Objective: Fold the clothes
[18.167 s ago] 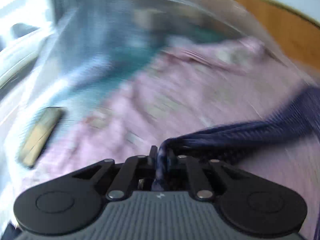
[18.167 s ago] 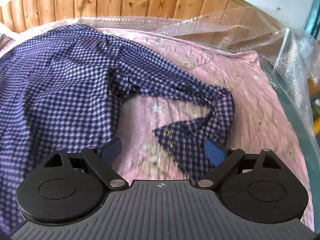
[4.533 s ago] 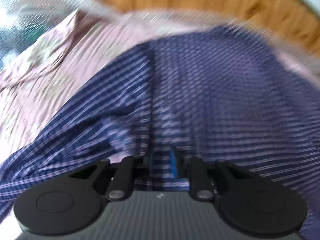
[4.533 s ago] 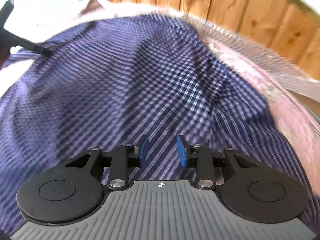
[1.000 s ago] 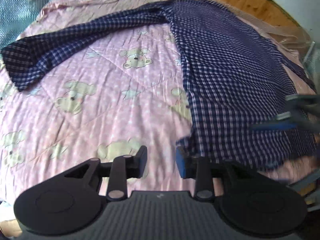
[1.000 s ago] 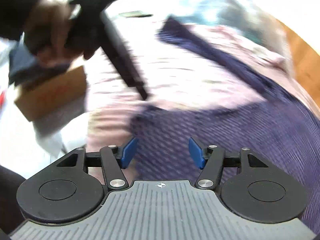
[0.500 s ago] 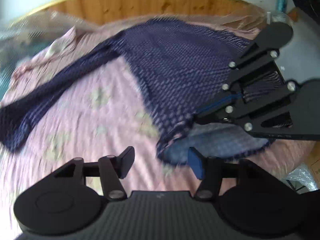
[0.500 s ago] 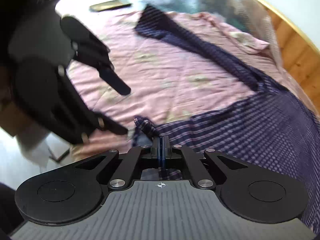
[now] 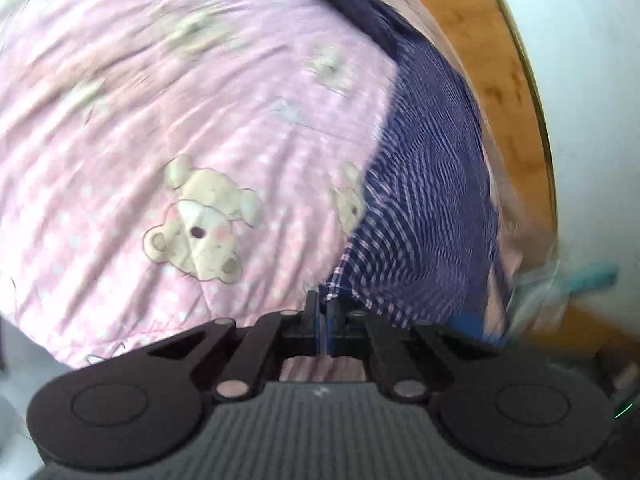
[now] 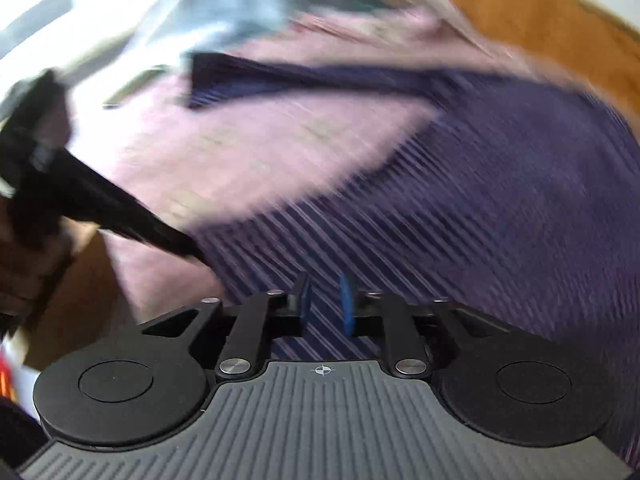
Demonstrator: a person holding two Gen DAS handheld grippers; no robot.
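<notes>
A navy checked shirt [image 9: 432,200] lies spread on a pink teddy-bear quilt [image 9: 160,100]. In the left wrist view my left gripper [image 9: 322,312] is shut on the shirt's lower hem corner, at the quilt's near edge. The blurred right wrist view shows my right gripper [image 10: 325,302] low over the shirt's body [image 10: 500,184]. Its jaws are opening, and the cloth shows in the gap, not pinched. The left gripper's fingers [image 10: 120,212] reach in from the left to the hem corner. One sleeve [image 10: 300,76] stretches far left across the quilt [image 10: 260,148].
A wooden headboard [image 9: 500,80] runs behind the bed, also in the right wrist view as wooden headboard [image 10: 540,20]. A brown cardboard box [image 10: 68,292] stands beside the bed at lower left. A flat dark object [image 10: 136,84] lies near the sleeve's end.
My left gripper went from open to shut on the hem corner and rolled. My right gripper, shut on the hem half a second ago, has parted its jaws and let go.
</notes>
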